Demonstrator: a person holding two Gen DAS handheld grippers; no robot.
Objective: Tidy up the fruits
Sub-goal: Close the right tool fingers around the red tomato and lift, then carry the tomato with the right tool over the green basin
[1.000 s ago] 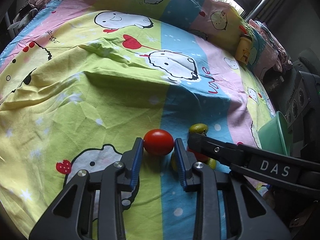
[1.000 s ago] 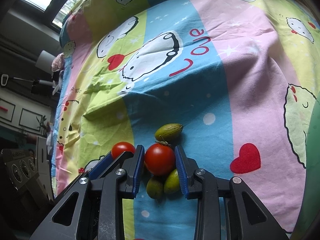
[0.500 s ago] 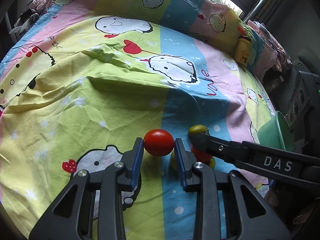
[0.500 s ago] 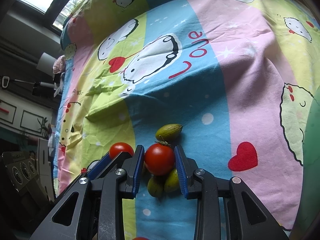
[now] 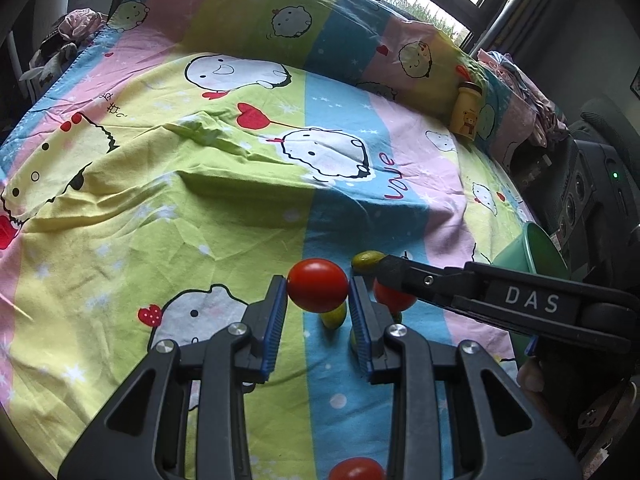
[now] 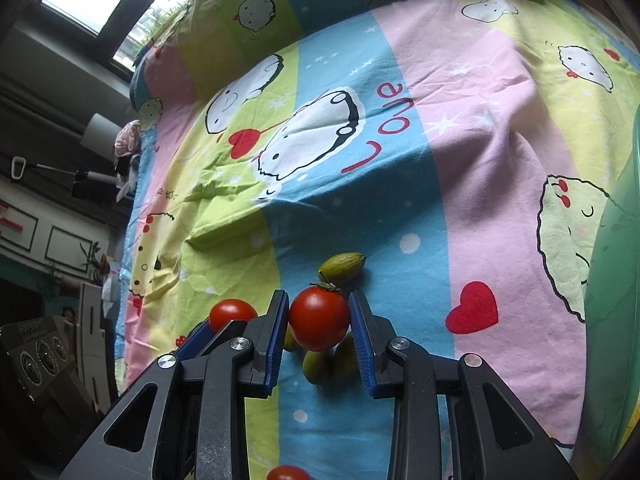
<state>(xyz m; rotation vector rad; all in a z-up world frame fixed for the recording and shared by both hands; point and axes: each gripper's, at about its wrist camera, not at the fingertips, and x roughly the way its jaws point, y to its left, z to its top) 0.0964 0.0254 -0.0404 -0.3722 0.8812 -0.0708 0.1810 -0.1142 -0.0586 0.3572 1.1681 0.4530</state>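
Note:
My left gripper [image 5: 318, 286] is shut on a smooth red tomato [image 5: 318, 285], held a little above the cartoon bedsheet [image 5: 224, 208]. Just to its right, my right gripper [image 6: 318, 300] is shut on a second red tomato [image 6: 319, 318] with a green stem. That tomato [image 5: 394, 296] shows behind the right gripper's black finger [image 5: 404, 276] in the left wrist view. Small green fruits [image 6: 318, 366] lie on the blue stripe under the held tomatoes. Another green fruit [image 6: 342, 266] lies just beyond them. A third red tomato [image 5: 356, 470] lies at the near edge.
A green bowl [image 5: 532, 252] stands at the bed's right side, also the green bowl [image 6: 616, 280] at the right wrist view's edge. A yellow bear bottle [image 5: 466, 114] stands at the far right by the pillow. Dark equipment [image 5: 580, 184] flanks the bed's right edge.
My left gripper has risen slightly with its tomato, so the green fruits now show beneath it. The right gripper has stayed almost still with its tomato.

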